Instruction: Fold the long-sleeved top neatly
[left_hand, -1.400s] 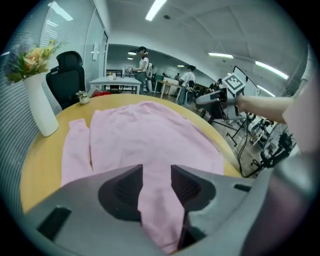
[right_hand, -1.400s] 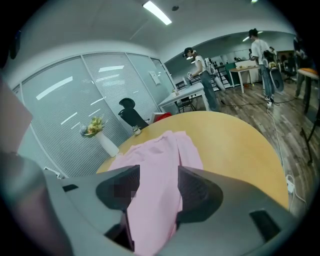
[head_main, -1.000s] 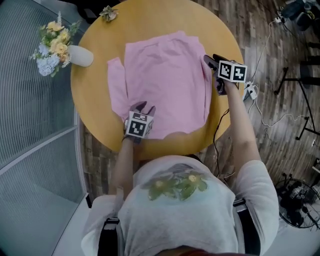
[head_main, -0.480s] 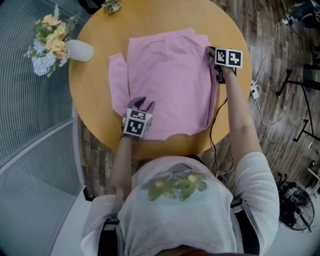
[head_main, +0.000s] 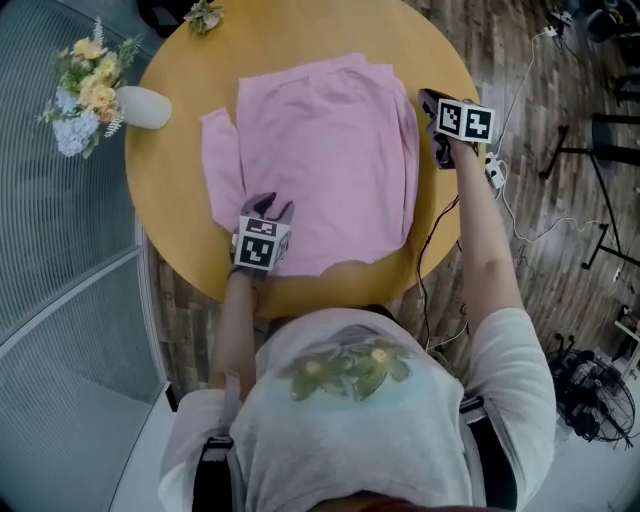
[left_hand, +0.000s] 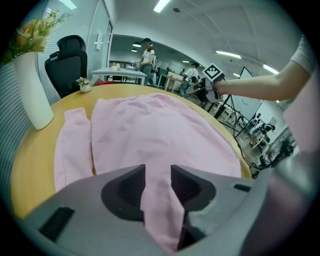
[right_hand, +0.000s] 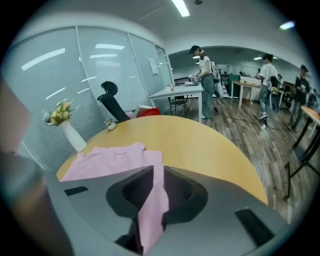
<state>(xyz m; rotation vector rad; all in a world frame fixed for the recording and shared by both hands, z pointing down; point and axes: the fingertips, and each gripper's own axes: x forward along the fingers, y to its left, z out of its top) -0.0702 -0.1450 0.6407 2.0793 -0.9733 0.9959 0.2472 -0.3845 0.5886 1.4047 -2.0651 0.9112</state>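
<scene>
One pink long-sleeved top (head_main: 320, 150) flat on one round table (head_main: 290, 35), one flower vase (head_main: 140, 107) at 10 o'clock; left hand-held gripper (head_main: 270, 207) pinches the hem at 7 o'clock, right hand-held gripper (head_main: 430, 102), jaws just closing, nips the 2 o'clock edge; plank floor (head_main: 540, 230), glass wall (head_main: 60, 260); only one sleeve (head_main: 220, 170) shows.

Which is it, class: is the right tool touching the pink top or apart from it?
Touching. The right gripper view shows the right tool, whose jaws have just been closing, pinching a fold of the pink top between them.
</scene>
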